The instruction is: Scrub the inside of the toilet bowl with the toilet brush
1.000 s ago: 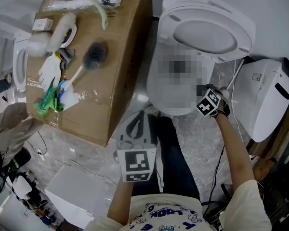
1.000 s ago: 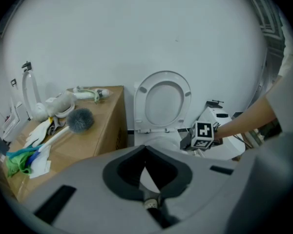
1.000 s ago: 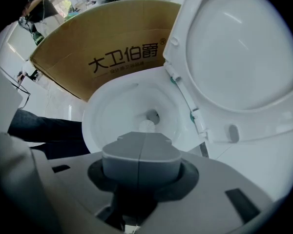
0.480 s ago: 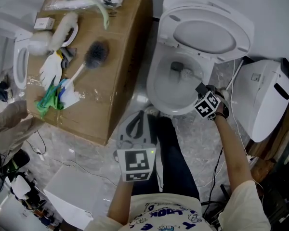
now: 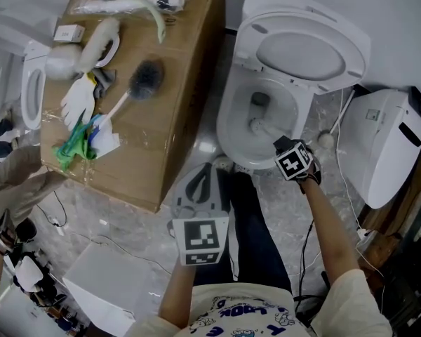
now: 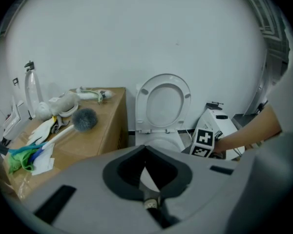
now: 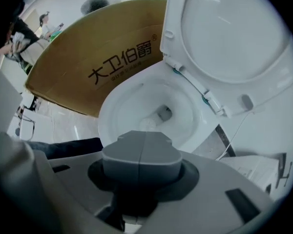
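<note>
The white toilet [image 5: 228,128] stands with its lid [image 5: 309,51] raised. My right gripper [image 5: 279,146] hangs over the bowl's front right rim, shut on the white toilet brush handle. The brush head [image 5: 257,125] sits low inside the bowl, just in front of the drain hole. In the right gripper view the jaws [image 7: 142,139] meet along a seam, and the brush head [image 7: 147,124] shows beyond them in the bowl [image 7: 112,116]. My left gripper [image 5: 209,168] is held low in front of the toilet, shut and empty. Its own view [image 6: 145,152] faces the toilet [image 6: 156,141].
A large cardboard box [image 5: 175,118] stands left of the toilet, bearing a grey brush [image 5: 144,76], white gloves [image 5: 77,100] and a green cloth [image 5: 74,146]. A white appliance [image 5: 386,139] with a cable lies on the floor at right. The person's dark-trousered leg [image 5: 249,223] is before the bowl.
My right gripper has shifted left and nearer along the bowl's front rim, dragging the brush head from the back of the bowl toward its middle. The left gripper has stayed put.
</note>
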